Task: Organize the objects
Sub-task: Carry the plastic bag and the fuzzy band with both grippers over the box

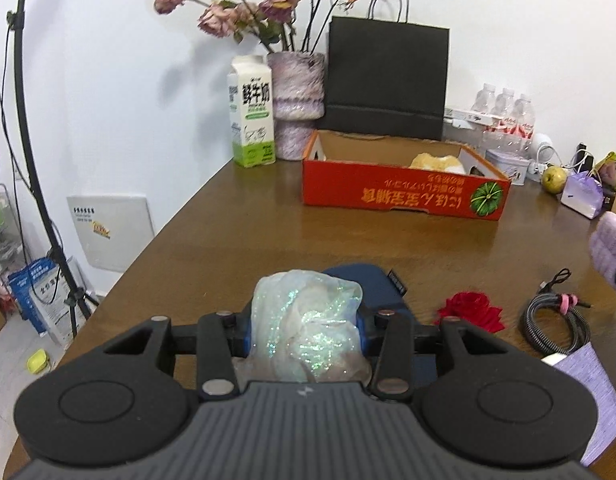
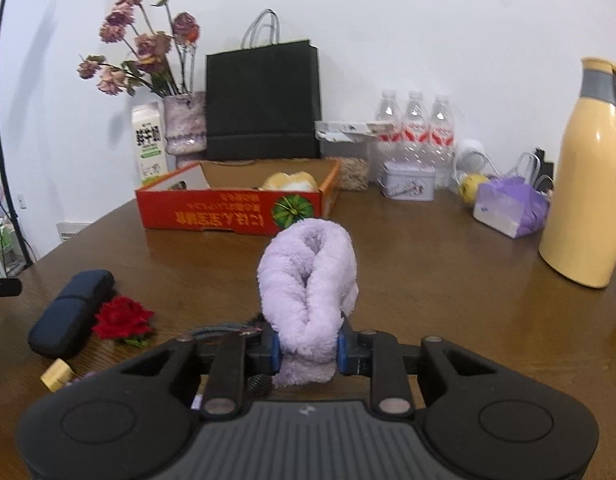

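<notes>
We have both claws loaded. Our left gripper (image 1: 305,334) is pinched onto a crumpled iridescent plastic bundle (image 1: 308,320), raised clear of the brown wooden table (image 1: 235,240) in front of the open red cardboard box (image 1: 404,192). Our right gripper (image 2: 308,354) squeezes a fluffy lilac fabric piece (image 2: 308,284), folded upright, also facing that box. We judge the box the collecting place, so both loads point toward it. A dark blue zip case (image 2: 69,312) and red fabric rose (image 2: 123,318) wait near the box's front.

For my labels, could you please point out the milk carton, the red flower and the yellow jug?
milk carton (image 1: 252,116): left wrist view, front face.
red flower (image 2: 123,318): right wrist view, petals.
yellow jug (image 2: 586,184): right wrist view, body.
</notes>
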Demonstrator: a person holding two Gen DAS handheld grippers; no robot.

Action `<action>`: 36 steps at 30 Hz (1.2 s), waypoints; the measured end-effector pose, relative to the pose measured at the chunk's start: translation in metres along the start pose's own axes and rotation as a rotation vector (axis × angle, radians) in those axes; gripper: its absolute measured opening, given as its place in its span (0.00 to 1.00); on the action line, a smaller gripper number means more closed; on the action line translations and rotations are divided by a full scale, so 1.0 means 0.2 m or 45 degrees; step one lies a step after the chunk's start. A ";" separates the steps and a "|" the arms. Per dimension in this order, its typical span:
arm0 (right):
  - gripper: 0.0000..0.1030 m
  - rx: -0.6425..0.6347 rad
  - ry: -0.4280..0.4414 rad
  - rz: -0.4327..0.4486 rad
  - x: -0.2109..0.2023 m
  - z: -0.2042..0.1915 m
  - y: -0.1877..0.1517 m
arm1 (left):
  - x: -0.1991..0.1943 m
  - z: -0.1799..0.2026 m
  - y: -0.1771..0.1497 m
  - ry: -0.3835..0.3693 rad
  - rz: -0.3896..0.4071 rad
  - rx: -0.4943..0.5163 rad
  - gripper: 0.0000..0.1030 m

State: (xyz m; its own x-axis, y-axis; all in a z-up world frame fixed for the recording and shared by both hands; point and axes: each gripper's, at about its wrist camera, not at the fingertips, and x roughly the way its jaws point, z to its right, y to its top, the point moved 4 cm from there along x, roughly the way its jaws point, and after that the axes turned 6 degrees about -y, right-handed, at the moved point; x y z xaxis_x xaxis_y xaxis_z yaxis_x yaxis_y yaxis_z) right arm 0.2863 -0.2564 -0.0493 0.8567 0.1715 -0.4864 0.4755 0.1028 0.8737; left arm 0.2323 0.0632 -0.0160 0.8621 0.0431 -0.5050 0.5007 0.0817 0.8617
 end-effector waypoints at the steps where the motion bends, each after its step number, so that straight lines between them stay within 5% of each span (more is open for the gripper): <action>1: 0.22 -0.006 0.006 0.006 0.00 -0.02 0.01 | 0.00 0.01 0.01 -0.010 0.007 0.006 0.42; 36: 0.22 -0.028 0.152 0.062 0.40 -0.42 0.36 | 0.46 0.24 0.38 -0.173 0.049 0.051 0.42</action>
State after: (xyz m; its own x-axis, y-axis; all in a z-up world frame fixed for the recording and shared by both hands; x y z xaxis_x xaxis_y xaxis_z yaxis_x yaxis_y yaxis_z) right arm 0.3721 -0.1537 -0.0252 0.8480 0.2921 -0.4422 0.4286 0.1126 0.8964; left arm 0.3532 0.0264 0.0064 0.8820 -0.0904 -0.4625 0.4674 0.0424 0.8830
